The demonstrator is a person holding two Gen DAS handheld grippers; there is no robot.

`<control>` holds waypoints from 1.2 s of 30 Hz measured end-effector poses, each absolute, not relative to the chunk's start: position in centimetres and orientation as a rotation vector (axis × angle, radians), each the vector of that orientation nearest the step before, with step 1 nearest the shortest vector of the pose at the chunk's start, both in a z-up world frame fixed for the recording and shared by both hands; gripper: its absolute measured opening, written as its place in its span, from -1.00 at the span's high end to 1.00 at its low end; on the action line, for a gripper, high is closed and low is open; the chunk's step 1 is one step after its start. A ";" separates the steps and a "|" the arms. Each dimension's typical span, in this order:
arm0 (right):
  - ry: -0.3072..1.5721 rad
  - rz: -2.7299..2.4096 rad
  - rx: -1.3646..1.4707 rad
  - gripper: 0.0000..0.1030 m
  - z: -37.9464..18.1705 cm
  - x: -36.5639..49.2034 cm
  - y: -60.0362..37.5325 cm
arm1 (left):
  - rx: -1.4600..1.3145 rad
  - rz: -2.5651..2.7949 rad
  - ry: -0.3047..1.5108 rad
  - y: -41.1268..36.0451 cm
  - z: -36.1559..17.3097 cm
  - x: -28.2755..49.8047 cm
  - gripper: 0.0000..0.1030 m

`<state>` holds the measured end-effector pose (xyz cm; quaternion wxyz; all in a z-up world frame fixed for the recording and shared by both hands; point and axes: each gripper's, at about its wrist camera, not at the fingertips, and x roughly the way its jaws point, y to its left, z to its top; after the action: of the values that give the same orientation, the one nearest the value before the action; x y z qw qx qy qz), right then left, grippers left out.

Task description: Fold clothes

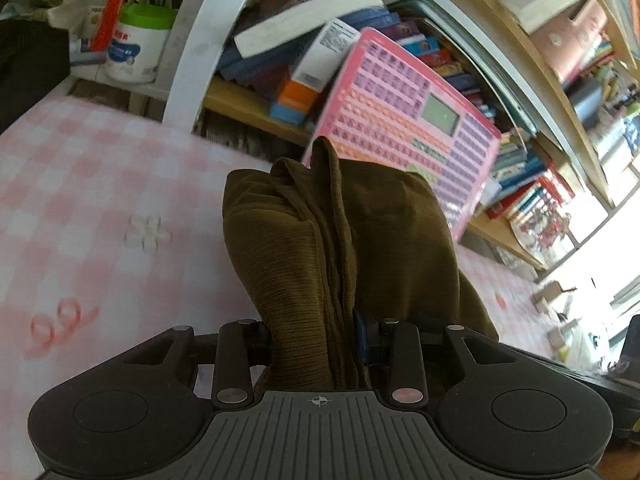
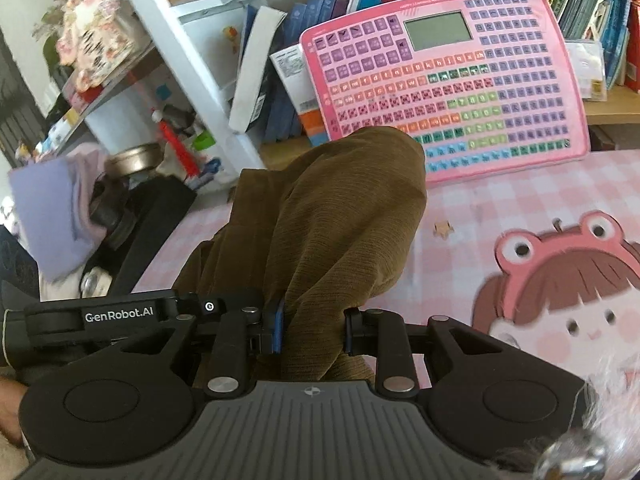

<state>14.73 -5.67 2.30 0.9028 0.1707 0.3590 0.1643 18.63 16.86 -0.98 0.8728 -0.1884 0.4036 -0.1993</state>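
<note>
A brown ribbed garment (image 1: 320, 240) is bunched up and lifted above the pink checked table cover (image 1: 80, 184). My left gripper (image 1: 316, 344) is shut on a thick fold of it, and the cloth hides the fingertips. In the right wrist view the same brown garment (image 2: 332, 216) rises in a hump in front of the camera, with my right gripper (image 2: 314, 330) shut on another bunch of it. Part of the other gripper's black body (image 2: 100, 316) with white lettering shows at the left, close beside the right one.
A pink toy keyboard tablet (image 2: 448, 80) leans against shelves of books (image 1: 304, 40) at the back. A white frame post (image 1: 200, 40), a white tub (image 1: 136, 44) and clutter stand at the left. A cartoon frog-hat print (image 2: 560, 272) covers the cloth at the right.
</note>
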 end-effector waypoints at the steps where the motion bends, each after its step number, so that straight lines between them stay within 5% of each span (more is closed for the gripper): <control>1: 0.734 0.336 0.362 0.51 2.2 15.4 -5.7 | -0.394 -0.419 0.836 16.9 -0.9 19.3 0.36; 4: 0.719 0.330 0.384 0.47 1.6 17.5 -6.0 | -0.401 -0.428 0.821 17.2 -1.1 21.2 0.35; 11: 0.796 0.228 0.432 -0.01 -0.8 18.7 -7.4 | -0.417 -0.391 0.898 18.2 -4.2 23.3 0.12; 15: 0.787 0.181 0.500 -0.01 -1.1 17.1 -9.0 | -0.400 -0.404 0.875 19.3 -3.4 21.9 0.10; 17: 0.783 0.159 0.534 0.11 -1.2 16.4 -9.7 | -0.401 -0.409 0.860 19.9 -3.2 21.2 0.10; 20: 0.806 0.176 0.542 0.63 -2.0 15.8 -9.3 | -0.410 -0.415 0.858 20.0 -3.6 21.1 0.11; 26: 0.819 0.153 0.493 0.66 -2.2 16.1 -8.1 | -0.396 -0.400 0.877 19.1 -4.3 21.7 0.11; 32: 0.785 0.107 0.425 0.17 -0.8 14.4 -8.1 | -0.385 -0.367 0.831 19.8 -3.1 20.0 0.06; 36: 0.728 0.095 0.338 -0.09 0.5 11.9 -7.6 | -0.337 -0.347 0.768 20.0 -1.6 17.5 -0.25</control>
<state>11.89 -7.62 0.51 0.9195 0.1643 0.3542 0.0463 17.47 19.98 -1.57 0.8987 -0.1629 0.3710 -0.1677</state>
